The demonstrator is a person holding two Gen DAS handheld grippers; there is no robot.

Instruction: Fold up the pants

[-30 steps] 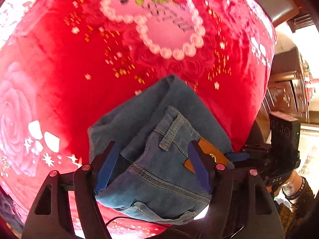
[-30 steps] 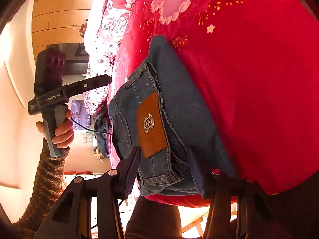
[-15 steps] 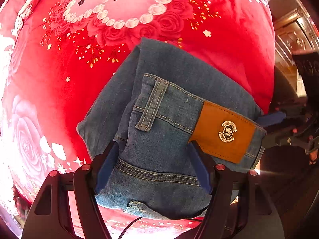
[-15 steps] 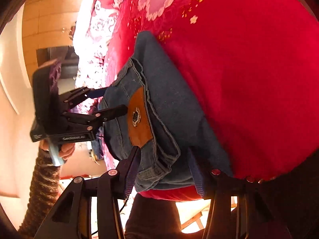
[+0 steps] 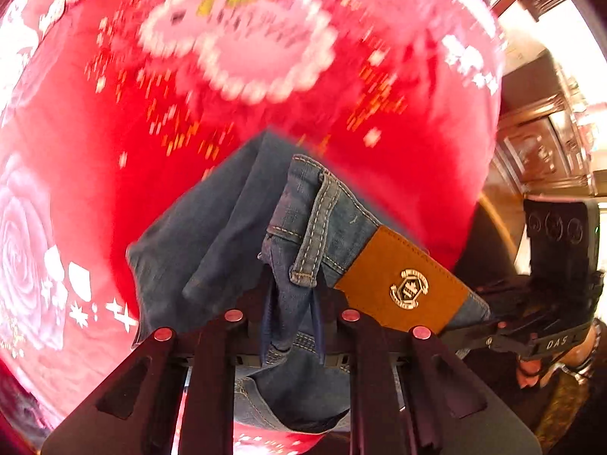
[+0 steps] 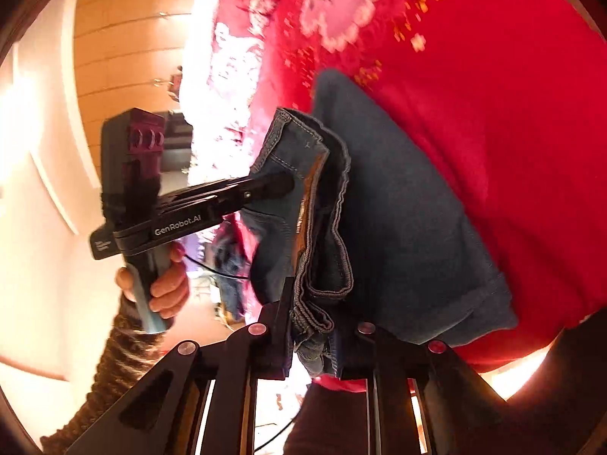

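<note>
Folded blue jeans (image 5: 227,235) with a brown leather patch (image 5: 402,288) lie at the near edge of a red blanket (image 5: 114,121). My left gripper (image 5: 292,318) is shut on the waistband by a belt loop (image 5: 315,227), bunching the denim up. My right gripper (image 6: 311,337) is shut on the waistband edge of the jeans (image 6: 398,227) nearer the patch. The left gripper (image 6: 280,185) shows in the right wrist view, clamped on the denim. The right gripper's body (image 5: 546,303) shows at the right of the left wrist view.
The red blanket has a pink heart design (image 5: 242,34) and white roses (image 5: 22,250). Dark wooden furniture (image 5: 538,144) stands right of the bed. A wooden wardrobe (image 6: 125,38) and a pale wall are on the left side.
Both grippers have closed from open onto the jeans' waistband. The waistband has lifted and bunched, and both views blur with motion.
</note>
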